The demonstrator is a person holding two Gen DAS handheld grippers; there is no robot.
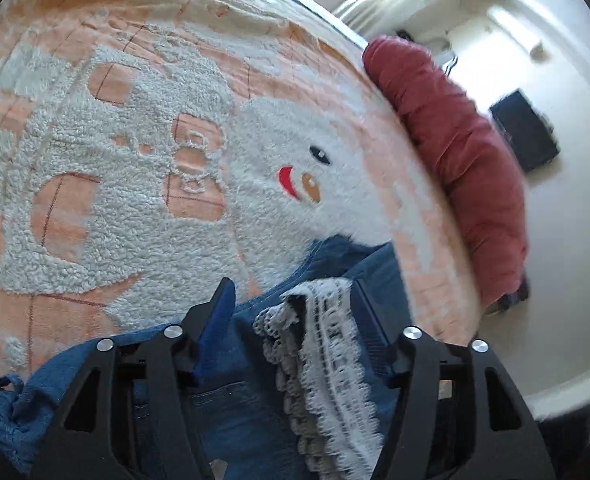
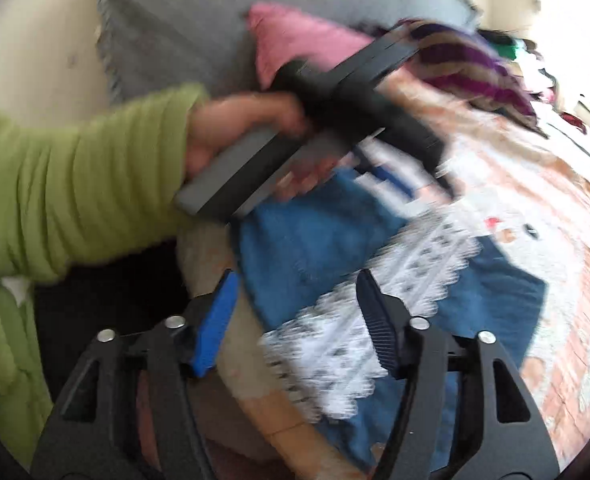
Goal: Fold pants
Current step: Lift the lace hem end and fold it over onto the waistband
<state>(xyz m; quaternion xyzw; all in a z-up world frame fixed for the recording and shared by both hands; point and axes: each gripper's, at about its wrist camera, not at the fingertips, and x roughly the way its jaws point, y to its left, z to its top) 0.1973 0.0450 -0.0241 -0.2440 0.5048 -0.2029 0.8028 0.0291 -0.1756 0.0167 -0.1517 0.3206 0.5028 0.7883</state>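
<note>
Blue denim pants (image 1: 251,392) with white lace trim (image 1: 323,356) lie bunched near the bed's (image 1: 143,60) near edge, seemingly partly folded. Left gripper (image 1: 291,300) and right gripper (image 2: 295,292) hover jaws spread, empty. Squaring and final folds remain. Red pillow (image 1: 455,152) lies beyond.

Black tool (image 1: 291,308) — lime-green ribbed sleeve (image 2: 75,184)

Open blanket (image 1: 135,160) lies beyond the pants (image 1: 247,400); a red pillow (image 1: 467,168) lines its right edge.
</note>
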